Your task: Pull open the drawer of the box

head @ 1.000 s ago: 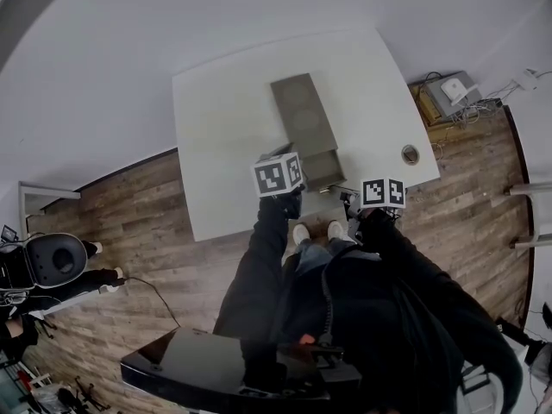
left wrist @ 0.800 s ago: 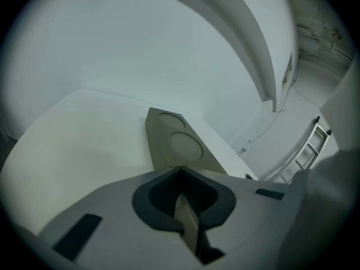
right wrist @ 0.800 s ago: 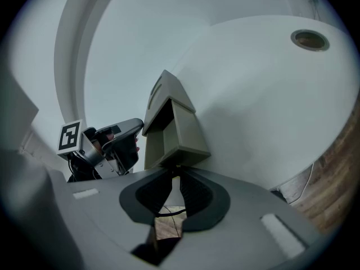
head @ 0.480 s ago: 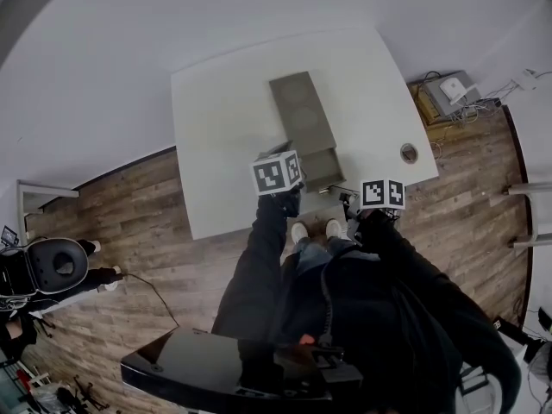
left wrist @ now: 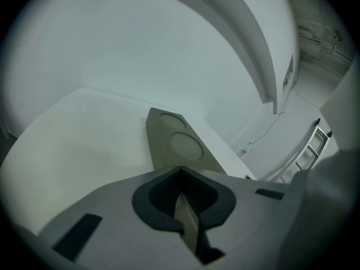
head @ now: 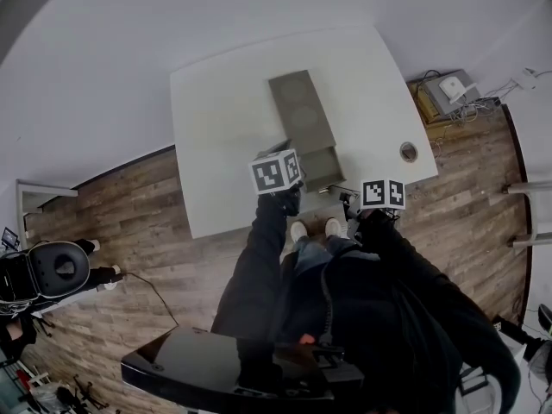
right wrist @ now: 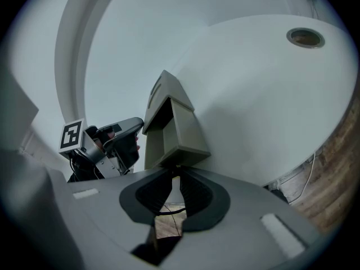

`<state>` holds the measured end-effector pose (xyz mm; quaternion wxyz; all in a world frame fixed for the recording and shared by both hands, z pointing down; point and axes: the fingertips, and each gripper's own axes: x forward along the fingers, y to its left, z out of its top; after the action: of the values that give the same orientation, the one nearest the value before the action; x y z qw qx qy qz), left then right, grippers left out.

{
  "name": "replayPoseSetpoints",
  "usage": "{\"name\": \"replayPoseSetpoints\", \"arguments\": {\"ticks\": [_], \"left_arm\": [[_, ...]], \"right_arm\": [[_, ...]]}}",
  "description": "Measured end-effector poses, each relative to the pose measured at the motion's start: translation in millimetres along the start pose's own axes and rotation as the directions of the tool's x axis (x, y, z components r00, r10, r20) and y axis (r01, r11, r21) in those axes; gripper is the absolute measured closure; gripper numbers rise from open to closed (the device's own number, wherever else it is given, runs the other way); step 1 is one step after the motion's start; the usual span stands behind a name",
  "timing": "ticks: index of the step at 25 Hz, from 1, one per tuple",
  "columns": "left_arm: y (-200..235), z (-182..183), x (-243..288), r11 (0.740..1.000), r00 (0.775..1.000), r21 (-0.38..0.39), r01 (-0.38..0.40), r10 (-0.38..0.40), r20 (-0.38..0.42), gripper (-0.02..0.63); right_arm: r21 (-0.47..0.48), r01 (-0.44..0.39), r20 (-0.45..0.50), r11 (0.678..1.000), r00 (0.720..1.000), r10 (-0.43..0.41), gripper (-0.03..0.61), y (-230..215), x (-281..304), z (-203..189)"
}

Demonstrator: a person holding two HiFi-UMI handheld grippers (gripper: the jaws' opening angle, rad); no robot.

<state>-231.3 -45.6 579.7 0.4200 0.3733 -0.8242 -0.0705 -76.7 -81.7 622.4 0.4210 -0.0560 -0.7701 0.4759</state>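
Broad bare stretch of white table (head: pixel 216 128) left of the box (head: pixel 300 110), narrower free strip on its right, open drawer (head: pixel 321 166) jutting toward the near edge, small round insert (head: pixel 409 153) near the right corner.

Grey box (head: pixel 302 115), white table (head: pixel 222 110), wood-grain floor (head: pixel 129 210)

box (head: pixel 300 110): long, olive-grey, lying flat, two round discs on top, near corner pinched in my left gripper (left wrist: pixel 181 179) | drawer (head: pixel 321 169): part-way out at the near end, front lip in my right gripper (right wrist: pixel 177 180)
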Motion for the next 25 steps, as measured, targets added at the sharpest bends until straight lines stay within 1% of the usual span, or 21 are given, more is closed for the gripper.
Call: {"name": "replayPoseSetpoints", "arguments": {"ticks": [25], "left_arm": [[-0.6,-0.1,-0.7,1.0,1.0,-0.01,0.005,-0.005,0.008,0.617]], "right_arm": [[-0.002,-0.004,-0.009,1.0,1.0,0.004,0.534,-0.4,-3.6,-8.0]]}}
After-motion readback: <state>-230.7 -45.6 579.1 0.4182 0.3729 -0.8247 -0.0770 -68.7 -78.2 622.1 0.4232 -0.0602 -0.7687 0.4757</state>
